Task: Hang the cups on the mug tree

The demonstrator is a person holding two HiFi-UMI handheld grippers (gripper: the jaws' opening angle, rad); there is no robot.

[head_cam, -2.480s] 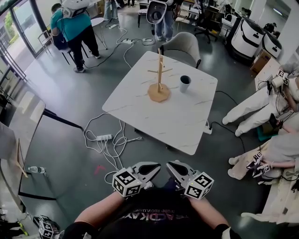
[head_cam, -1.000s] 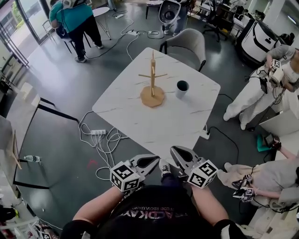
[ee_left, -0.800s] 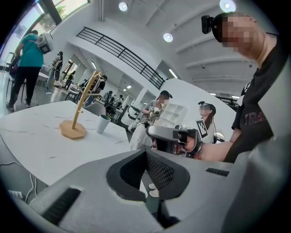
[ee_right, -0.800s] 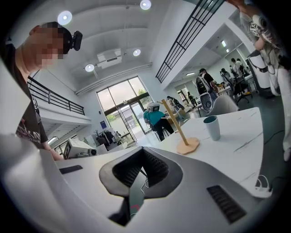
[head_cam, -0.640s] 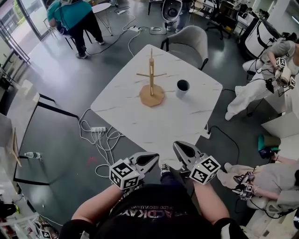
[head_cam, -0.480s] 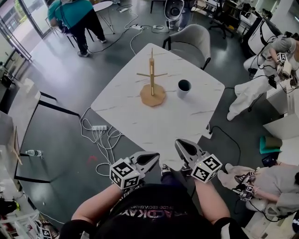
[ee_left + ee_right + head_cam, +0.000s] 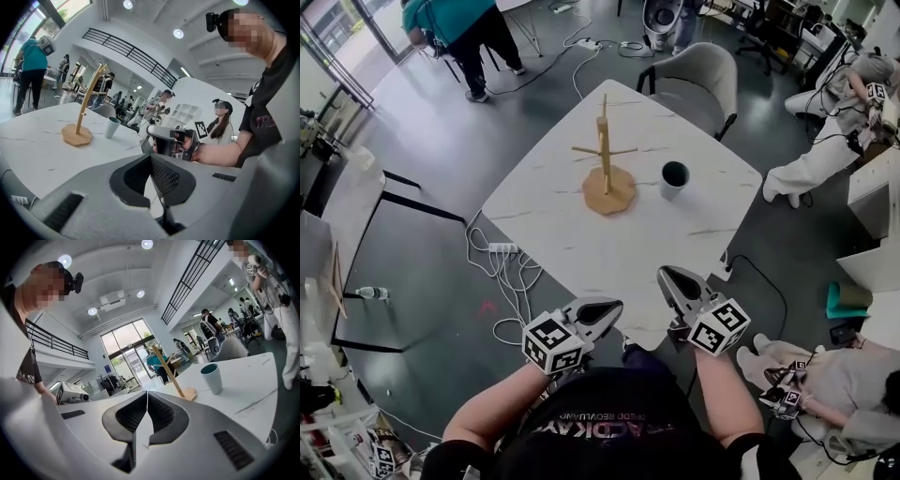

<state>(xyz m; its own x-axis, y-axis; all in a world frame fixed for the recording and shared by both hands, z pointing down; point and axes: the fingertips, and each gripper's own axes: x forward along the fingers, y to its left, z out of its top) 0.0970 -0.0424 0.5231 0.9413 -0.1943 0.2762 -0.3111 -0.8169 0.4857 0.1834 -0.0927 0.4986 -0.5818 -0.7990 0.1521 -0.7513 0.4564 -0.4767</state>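
Observation:
A wooden mug tree point(image 7: 605, 164) with bare pegs stands upright on the white marble table point(image 7: 581, 244). A pale cup with a dark inside point(image 7: 674, 179) stands on the table just right of it. The same mug tree point(image 7: 84, 117) and cup point(image 7: 111, 127) show in the left gripper view, and the mug tree point(image 7: 173, 376) and cup point(image 7: 212, 377) in the right gripper view. My left gripper point(image 7: 613, 306) and right gripper point(image 7: 666, 274) hang at the table's near edge, well short of the cup. Both are shut with nothing between the fingertips.
A grey chair point(image 7: 698, 80) stands at the table's far side. Cables and a power strip point(image 7: 502, 249) lie on the floor to the left. A person in teal point(image 7: 450, 23) stands at the far left, and people in white point(image 7: 825, 141) are at the right.
The table, mug tree and cup have drawn closer and lower in the head view. Both grippers have come forward to the table's near edge, still shut.

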